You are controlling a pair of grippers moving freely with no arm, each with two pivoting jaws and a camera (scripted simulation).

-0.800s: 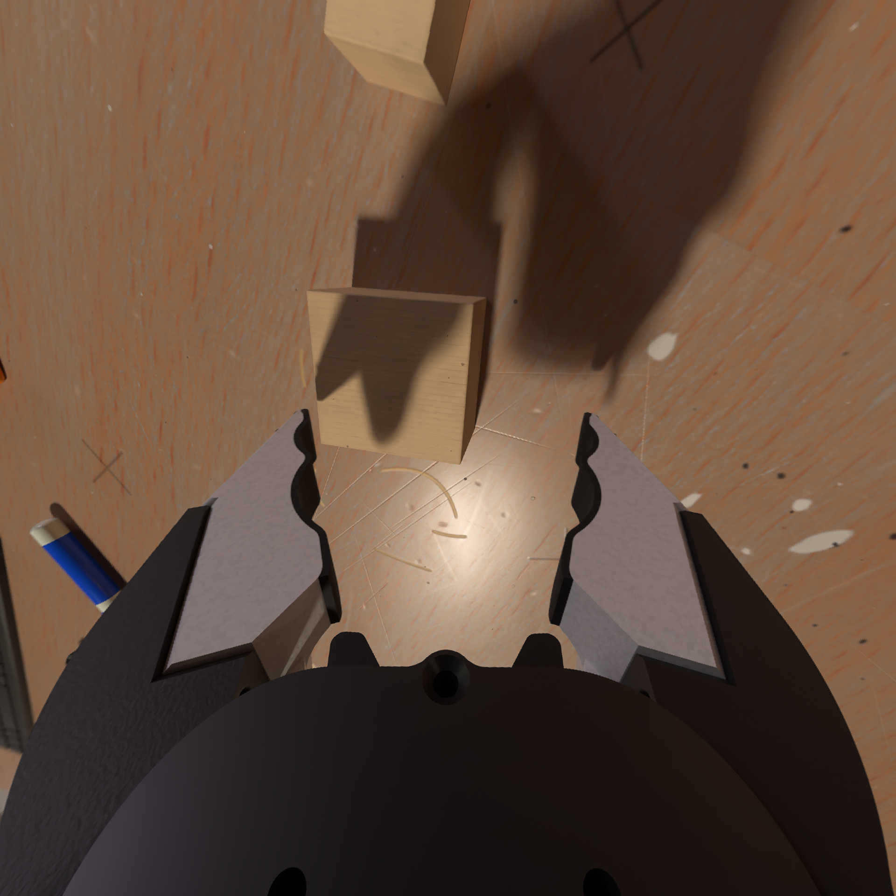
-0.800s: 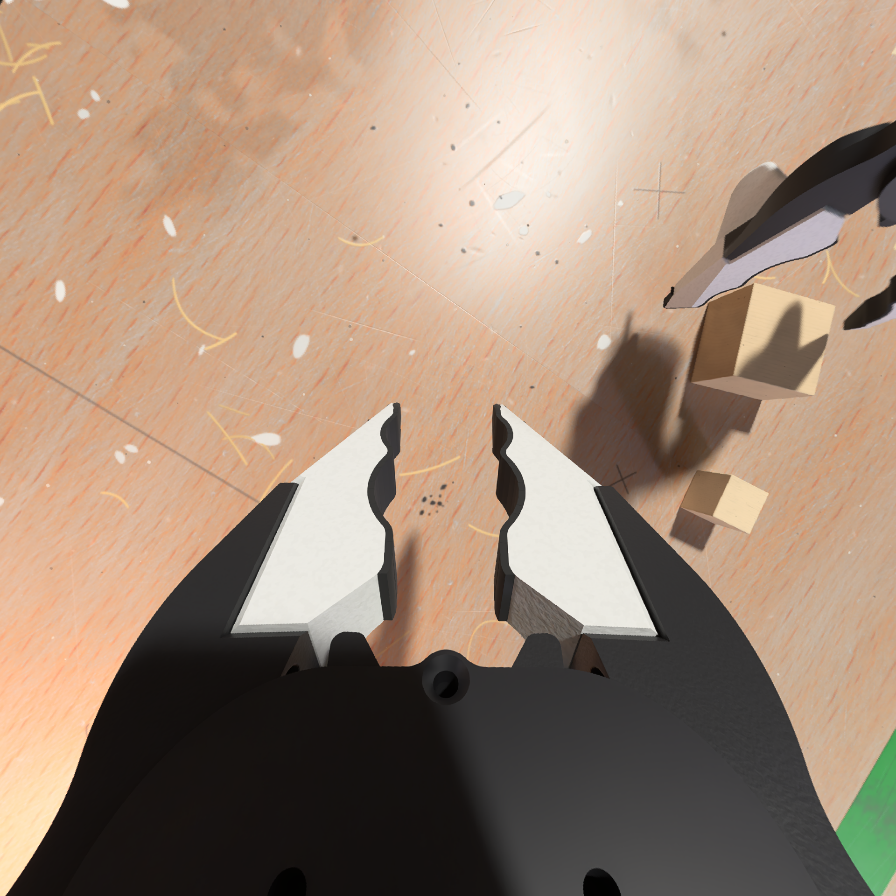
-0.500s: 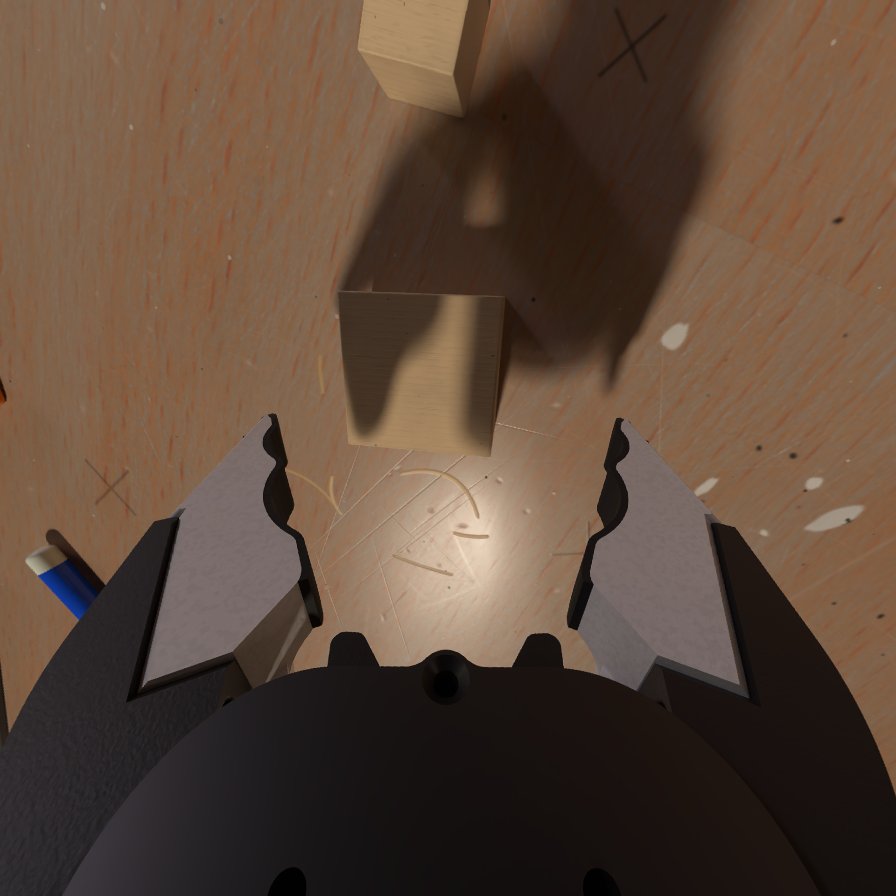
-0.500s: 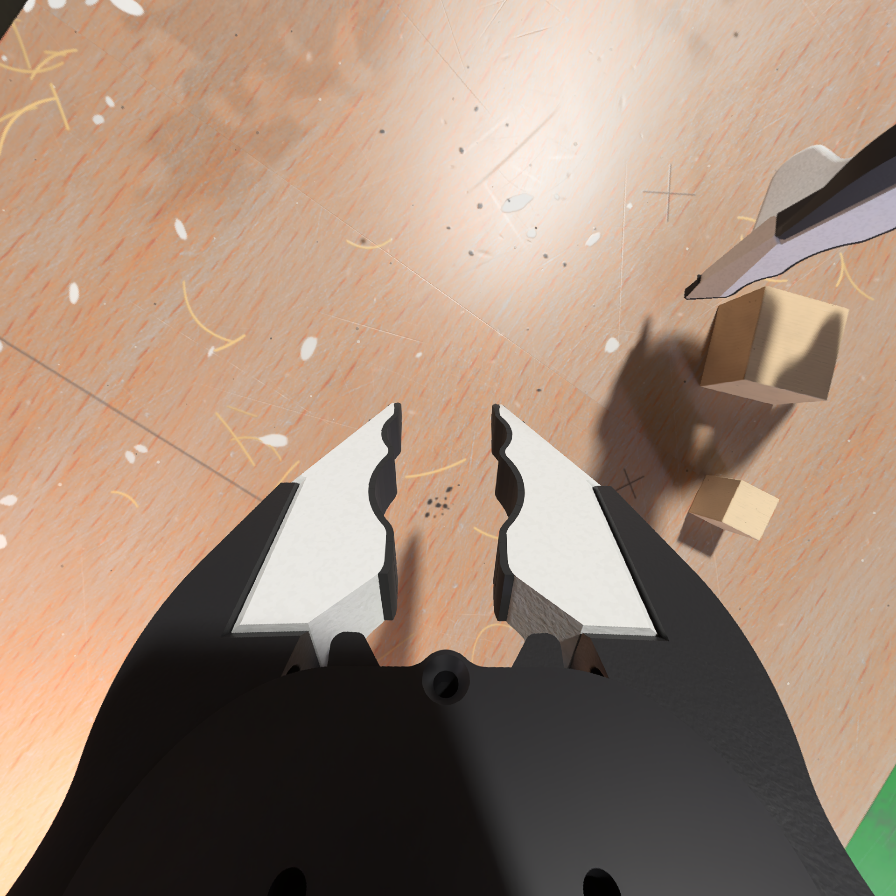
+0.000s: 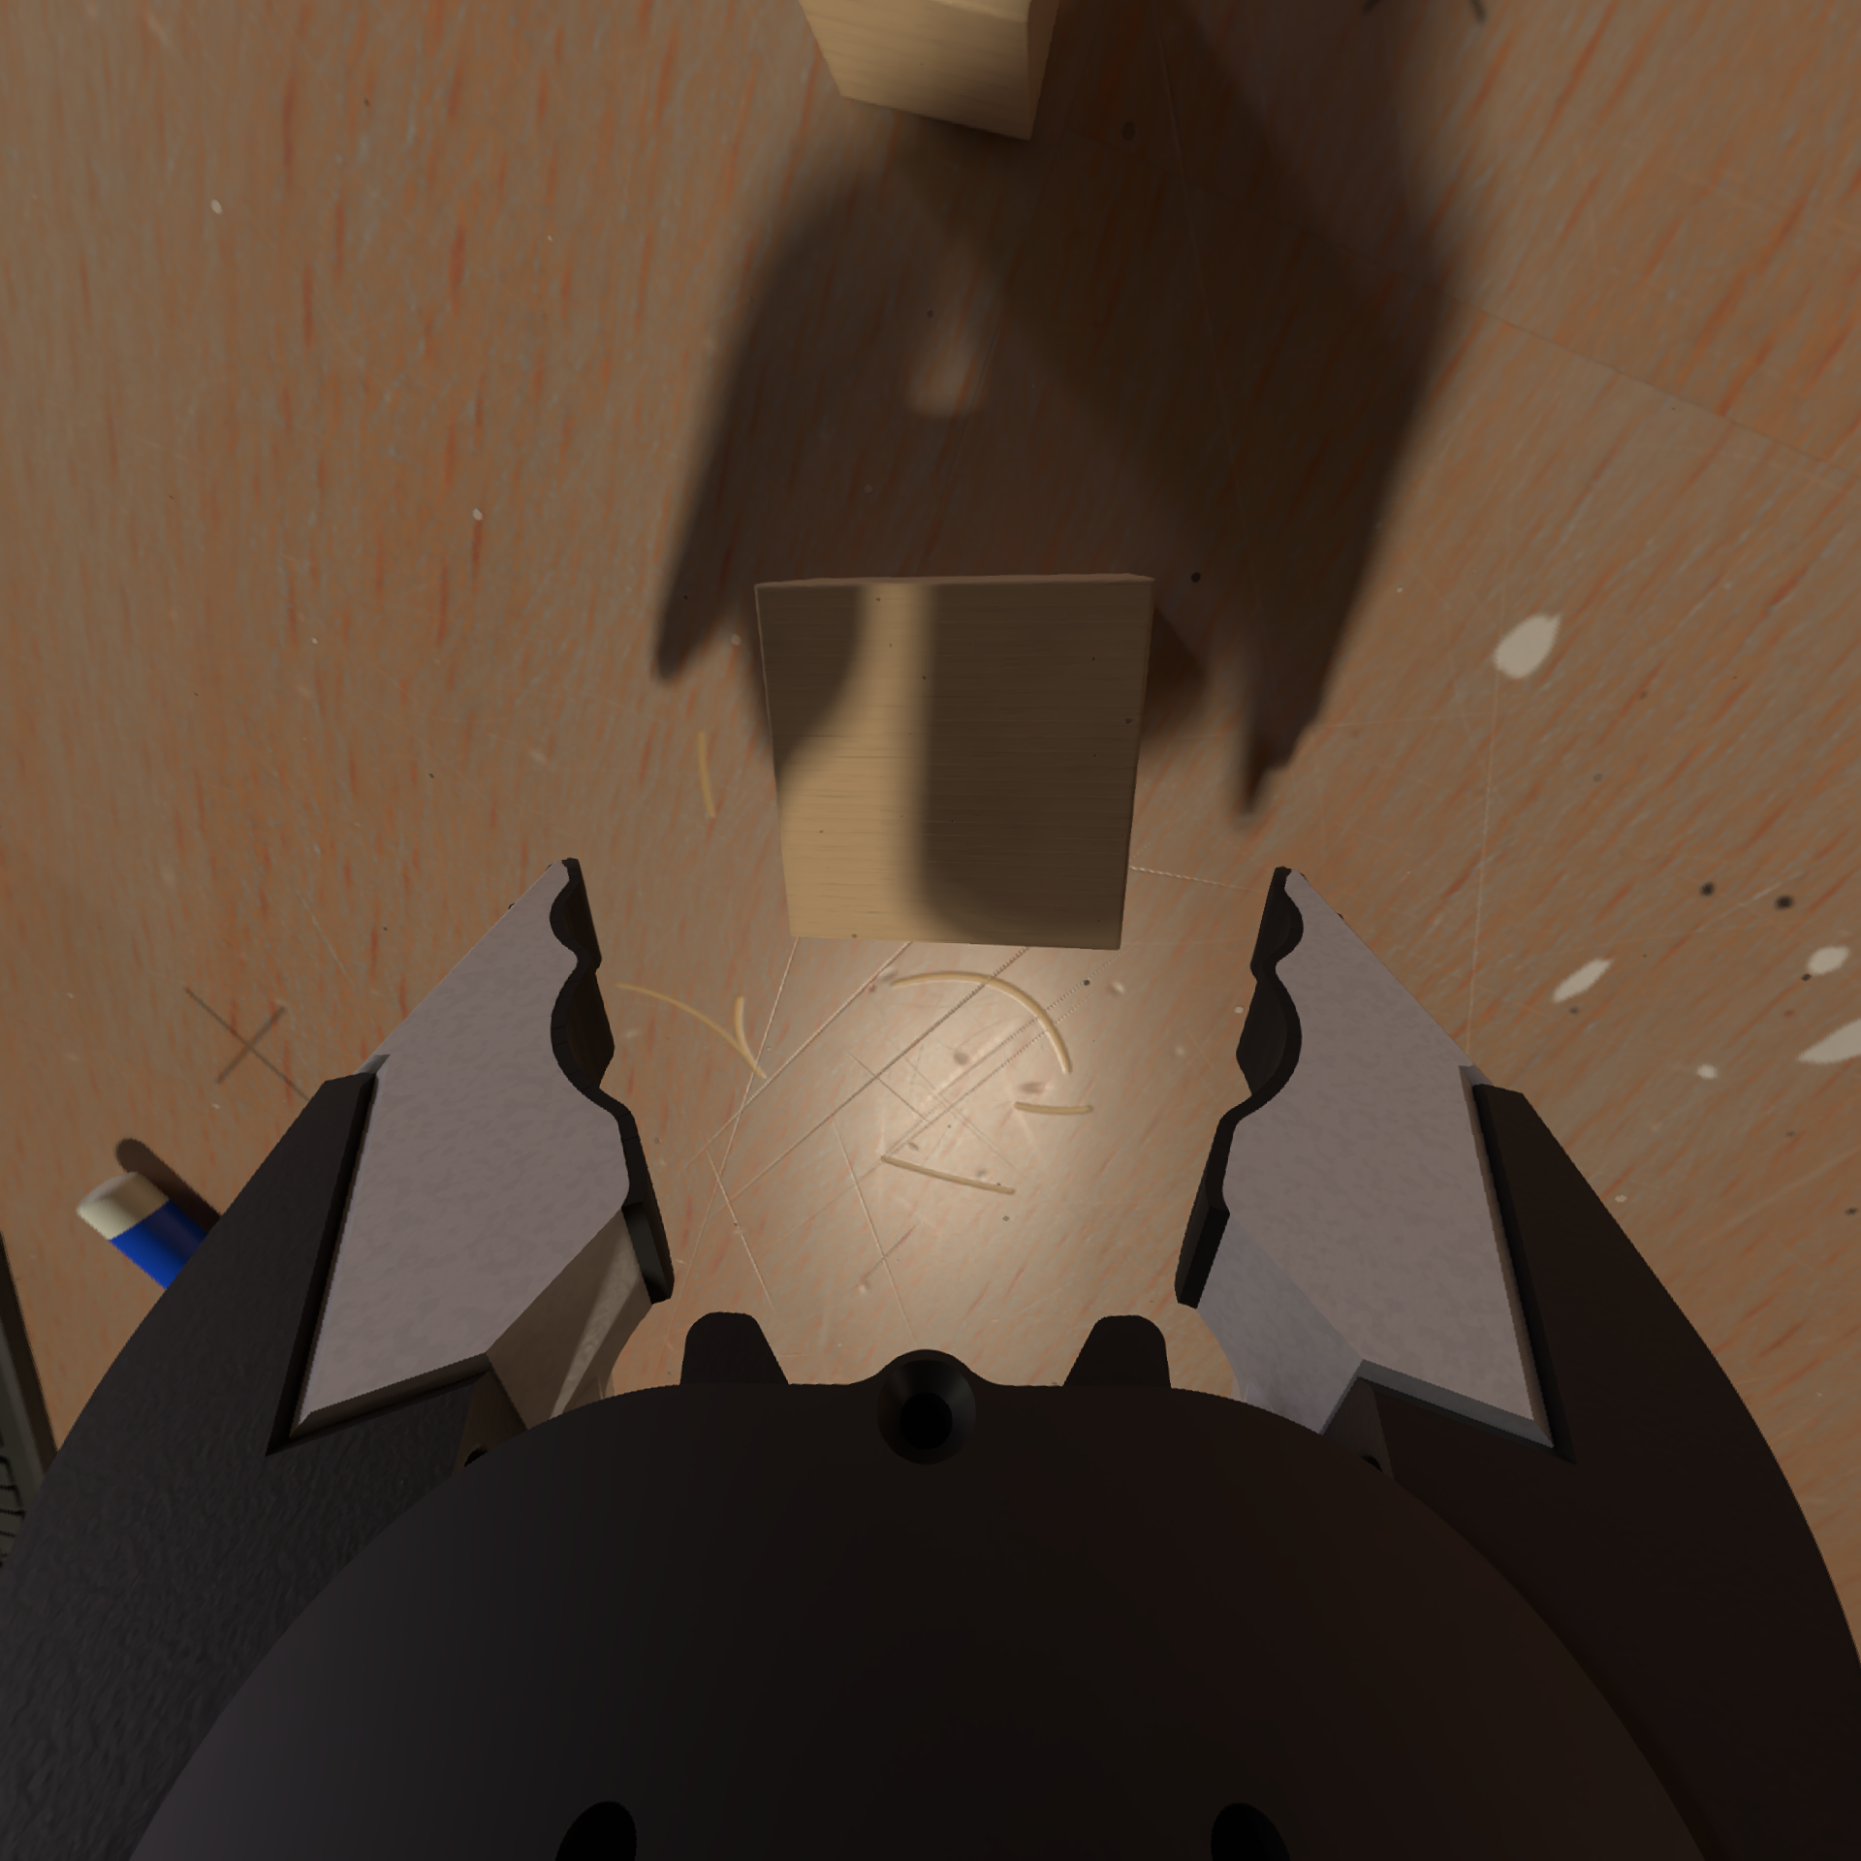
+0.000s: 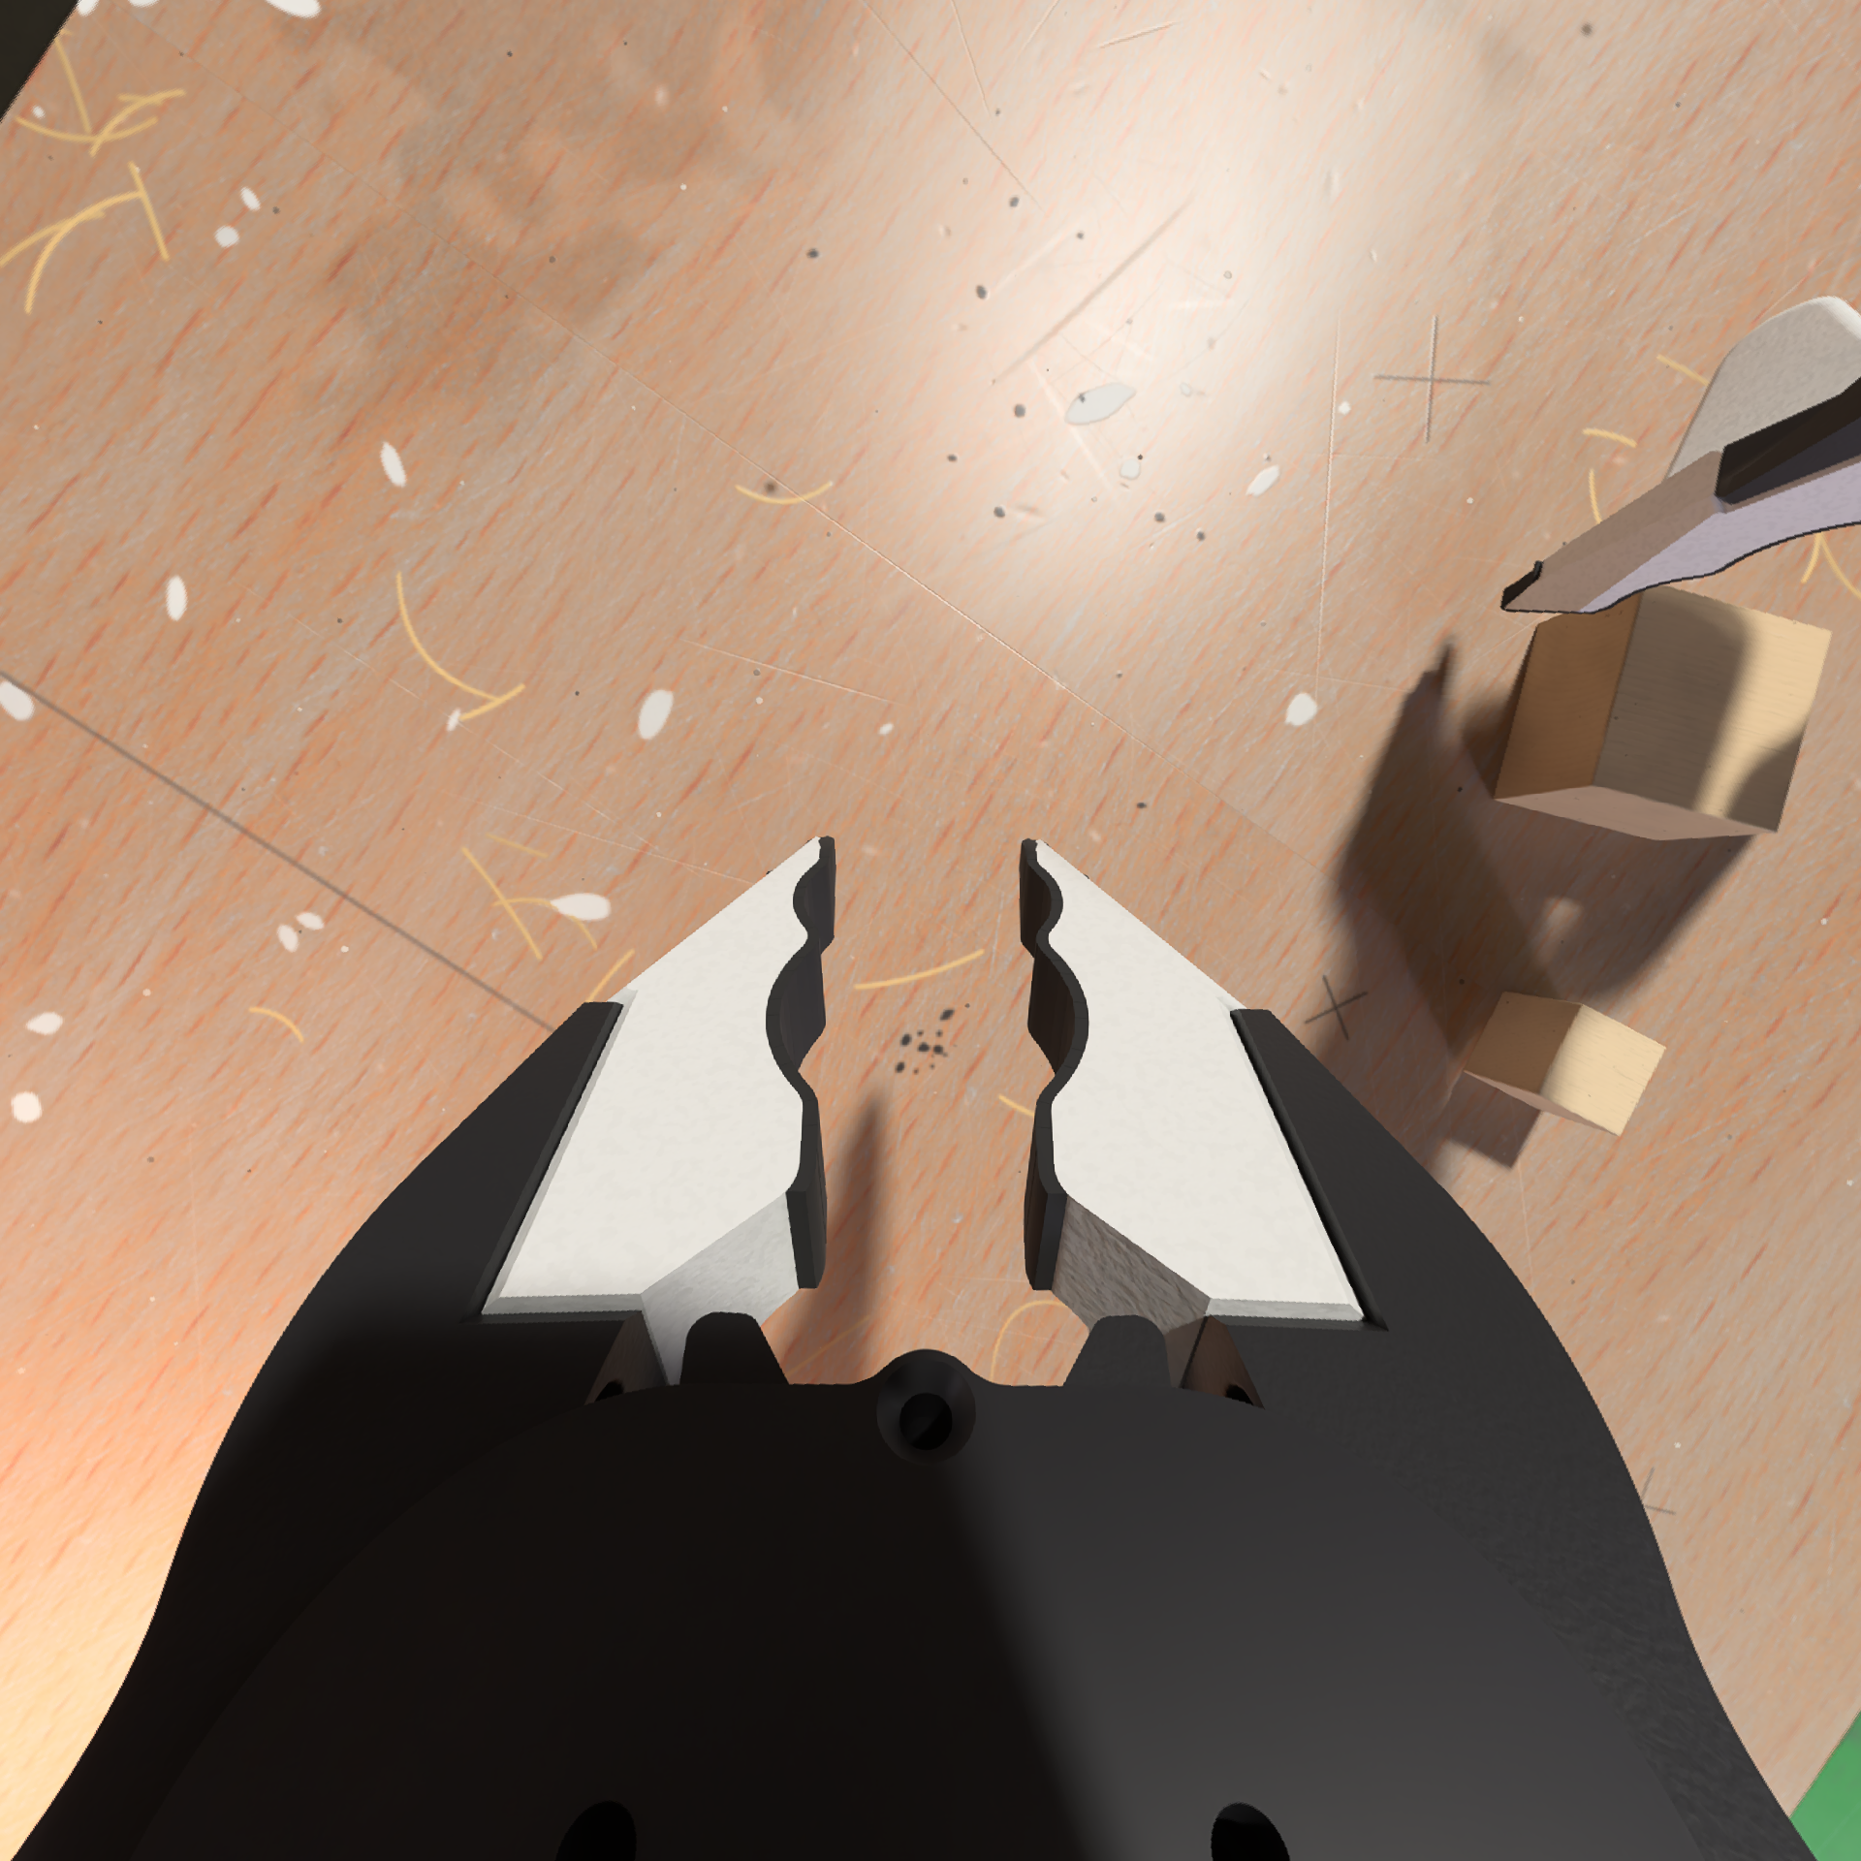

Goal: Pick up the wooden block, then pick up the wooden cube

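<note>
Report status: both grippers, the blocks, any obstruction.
Left gripper open wide above the wooden block, not gripping. Right gripper open, empty, off to the side. Wooden cube untouched on the table. Nothing in the way.

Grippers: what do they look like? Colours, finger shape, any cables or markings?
Both alike: the left gripper and right gripper have matte black rounded bodies, two pale grey-white tapered fingers with wavy black inner edges, and a round hole at the finger base. No cables or markings show.

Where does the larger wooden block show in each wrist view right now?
Left wrist view: the wooden block sits centre frame, just ahead of the open left gripper.
Right wrist view: same block at the right edge, under a left finger.
Shared landmark: the smaller wooden cube beside it.
</note>
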